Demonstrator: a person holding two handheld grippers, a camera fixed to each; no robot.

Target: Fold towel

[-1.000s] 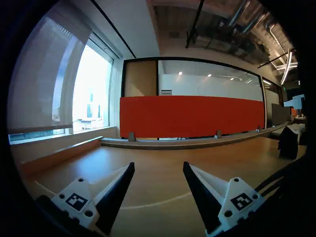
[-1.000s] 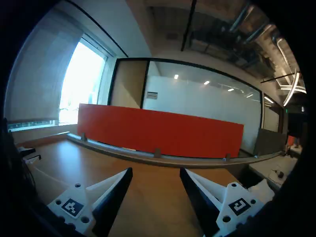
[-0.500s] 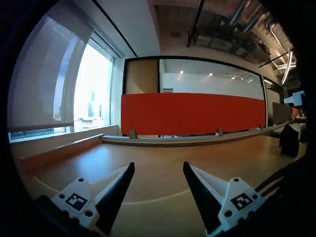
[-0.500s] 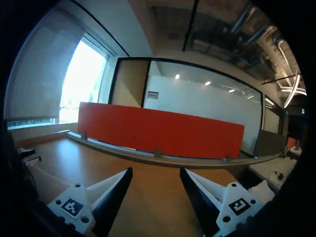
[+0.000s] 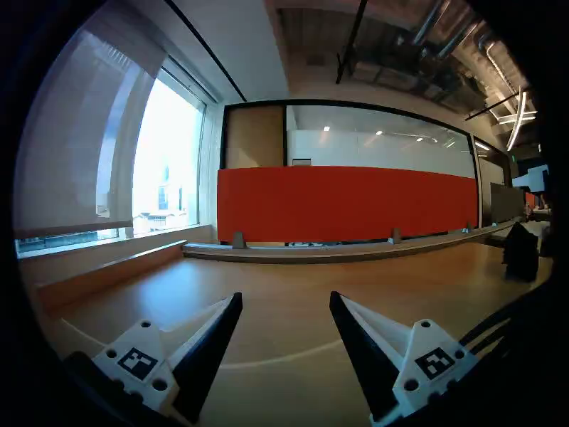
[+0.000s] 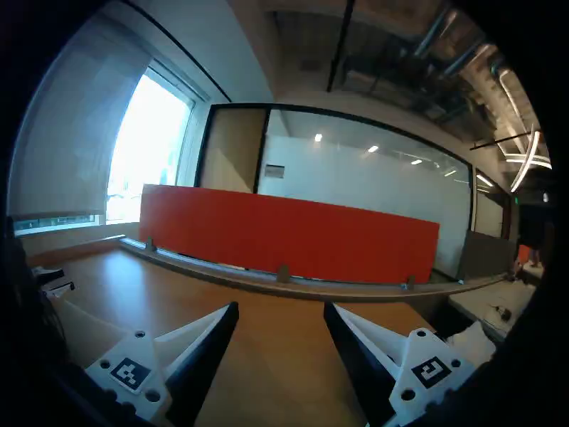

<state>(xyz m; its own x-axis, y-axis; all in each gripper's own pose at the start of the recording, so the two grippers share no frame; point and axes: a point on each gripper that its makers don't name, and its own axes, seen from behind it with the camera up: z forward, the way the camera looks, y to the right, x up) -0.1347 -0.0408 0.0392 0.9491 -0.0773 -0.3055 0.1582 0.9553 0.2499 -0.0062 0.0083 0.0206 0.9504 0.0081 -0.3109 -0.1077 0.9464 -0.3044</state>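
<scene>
My left gripper (image 5: 285, 295) stands open low over a bare wooden table (image 5: 284, 285), with nothing between its fingers. My right gripper (image 6: 281, 306) is open too, above the same wooden table (image 6: 270, 334), and holds nothing. A white crumpled thing (image 6: 473, 338) lies low at the right edge of the right gripper view, beyond the table's end; I cannot tell whether it is the towel. At the left edge of the right gripper view, a white and black piece (image 6: 46, 277) pokes in above the table.
A red divider panel (image 5: 345, 206) runs along the table's far edge. A bright window (image 5: 163, 171) and a wooden ledge (image 5: 107, 274) line the left side. A dark object (image 5: 521, 252) stands at the table's right. Another desk (image 6: 491, 299) lies beyond the right end.
Both views have shifted very slightly, the left one tilting a little. Both grippers have stayed open at the same width.
</scene>
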